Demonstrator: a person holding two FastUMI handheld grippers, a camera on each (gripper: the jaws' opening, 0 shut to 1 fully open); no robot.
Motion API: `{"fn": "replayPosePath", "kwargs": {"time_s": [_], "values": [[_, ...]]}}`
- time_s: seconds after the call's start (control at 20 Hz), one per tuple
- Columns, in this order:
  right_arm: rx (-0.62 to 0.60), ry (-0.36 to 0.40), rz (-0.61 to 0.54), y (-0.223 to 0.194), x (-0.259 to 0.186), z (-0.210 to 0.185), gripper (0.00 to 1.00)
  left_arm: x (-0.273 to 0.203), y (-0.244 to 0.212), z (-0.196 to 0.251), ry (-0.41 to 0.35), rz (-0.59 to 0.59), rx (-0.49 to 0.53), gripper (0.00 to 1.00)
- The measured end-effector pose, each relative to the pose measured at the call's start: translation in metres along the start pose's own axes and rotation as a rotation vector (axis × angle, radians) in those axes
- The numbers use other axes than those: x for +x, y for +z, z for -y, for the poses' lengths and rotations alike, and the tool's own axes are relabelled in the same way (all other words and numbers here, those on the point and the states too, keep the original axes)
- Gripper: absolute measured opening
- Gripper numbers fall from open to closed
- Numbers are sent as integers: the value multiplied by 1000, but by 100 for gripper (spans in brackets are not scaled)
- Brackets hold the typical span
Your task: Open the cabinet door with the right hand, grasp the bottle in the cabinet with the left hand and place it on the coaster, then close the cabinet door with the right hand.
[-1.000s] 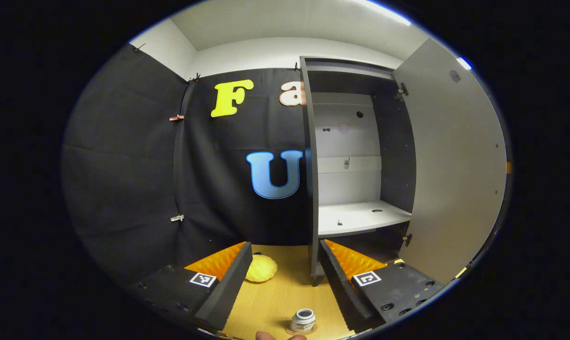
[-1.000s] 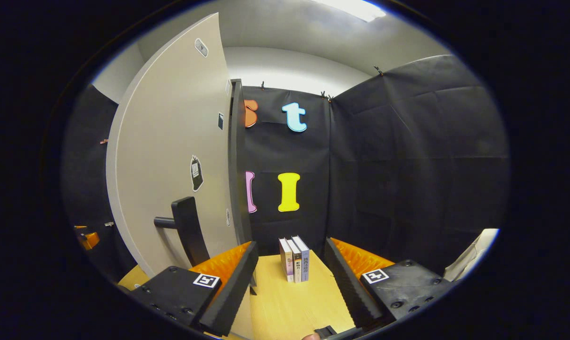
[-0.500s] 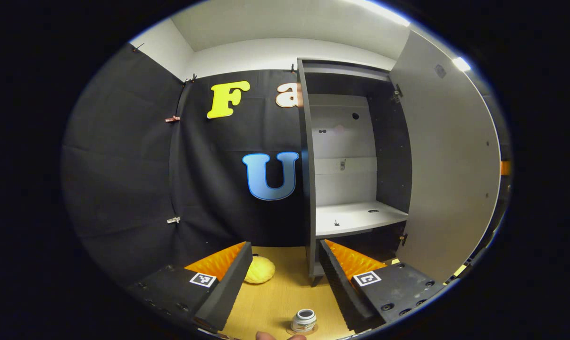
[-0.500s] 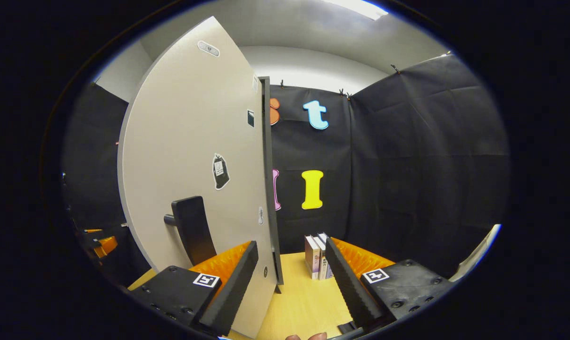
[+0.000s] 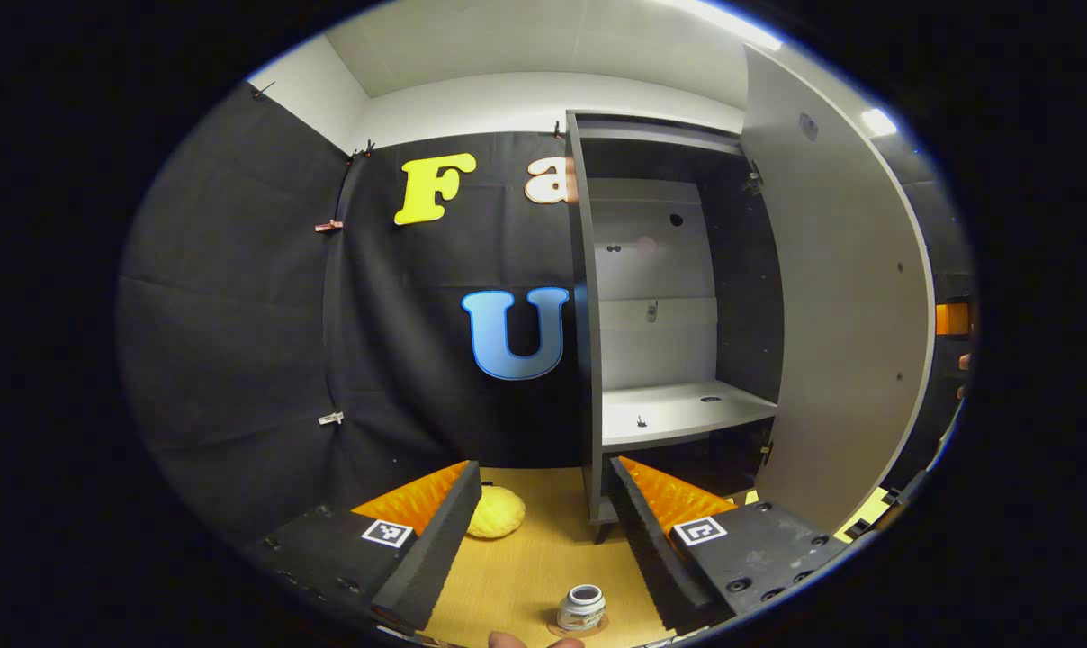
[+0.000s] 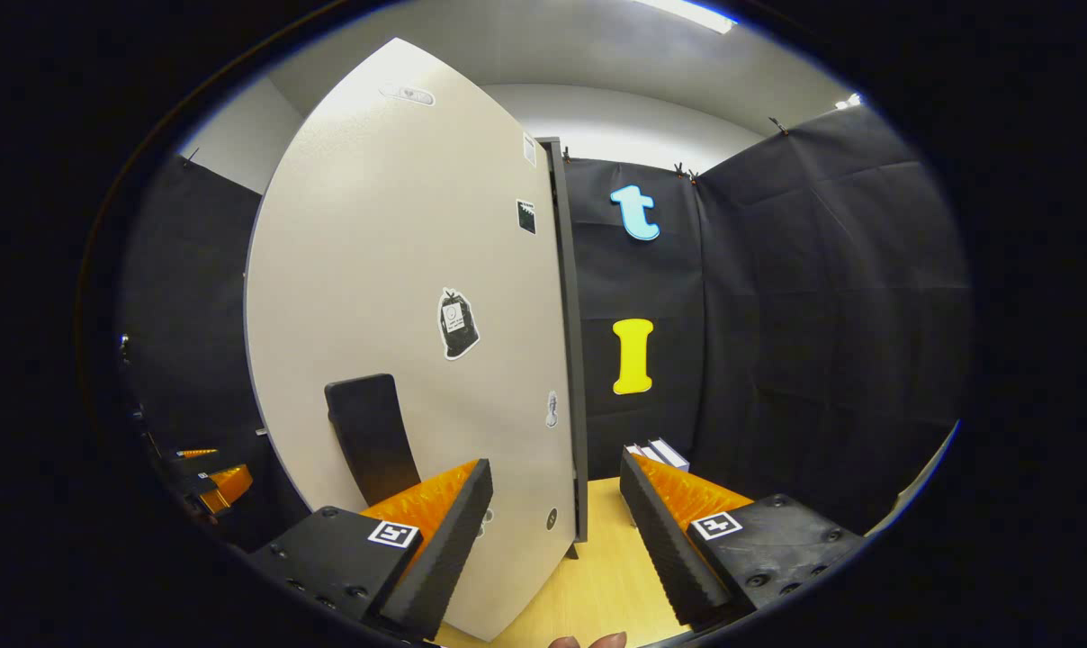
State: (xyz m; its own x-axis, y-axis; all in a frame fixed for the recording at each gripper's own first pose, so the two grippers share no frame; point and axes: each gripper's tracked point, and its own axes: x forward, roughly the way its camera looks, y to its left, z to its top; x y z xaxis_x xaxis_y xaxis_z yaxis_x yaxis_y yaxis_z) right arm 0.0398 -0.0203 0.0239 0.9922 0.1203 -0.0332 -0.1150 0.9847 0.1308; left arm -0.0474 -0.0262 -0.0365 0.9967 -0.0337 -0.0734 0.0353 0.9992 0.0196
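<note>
Left gripper [image 5: 543, 531]: jaws spread wide, nothing between them, held over the light wooden tabletop [image 5: 525, 576]. Just below it in the left gripper view, the small white bottle with a dark open mouth [image 5: 582, 607] stands upright on the round brown coaster [image 5: 602, 624], at the near edge of the table.

Right gripper [image 6: 557, 540]: jaws likewise parted, gripping nothing. The lower edge of the pale grey cabinet door [image 6: 399, 297] lies between its fingers; whether the near finger touches the panel cannot be determined. The black block handle [image 6: 368, 436] on the door's outer face sits just left of that finger, not grasped.

Progress, as judged: the bottle is out of the tall dark-framed cabinet [image 5: 665, 297] and placed on the coaster, so the opening, grasp and placement appear done. The white inner shelf [image 5: 678, 412] is bare. What remains is closing the door, which stands partly ajar, well off the frame.

Surroundings: a yellow rounded lumpy object [image 5: 498, 511] rests on the table to the far left of the cabinet's foot, apart from the bottle. A few upright books [image 6: 656, 452] stand far right, beyond the door's hinge side. Small stickers [image 6: 456, 322] mark the door face.

Obstructions: nothing visible lies in the door's swing path; the bottle sits near the table edge, clear of the cabinet front.
</note>
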Motion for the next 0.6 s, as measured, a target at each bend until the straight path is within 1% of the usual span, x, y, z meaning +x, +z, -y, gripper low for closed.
{"fn": "replayPosePath", "kwargs": {"time_s": [0.15, 0.35, 0.55, 0.6], "values": [[17, 26, -6, -3, 7, -19, 94, -1, 0, -3, 9, 2, -1, 89], [24, 95, -19, -10, 21, -59, 94, -1, -2, -9, 23, -2, -9, 90], [14, 202, -47, -24, 26, -108, 96, 3, -2, -13, 30, -10, -9, 90], [2, 218, -49, -28, 24, -112, 99, 4, -2, -14, 32, -10, -5, 90]]}}
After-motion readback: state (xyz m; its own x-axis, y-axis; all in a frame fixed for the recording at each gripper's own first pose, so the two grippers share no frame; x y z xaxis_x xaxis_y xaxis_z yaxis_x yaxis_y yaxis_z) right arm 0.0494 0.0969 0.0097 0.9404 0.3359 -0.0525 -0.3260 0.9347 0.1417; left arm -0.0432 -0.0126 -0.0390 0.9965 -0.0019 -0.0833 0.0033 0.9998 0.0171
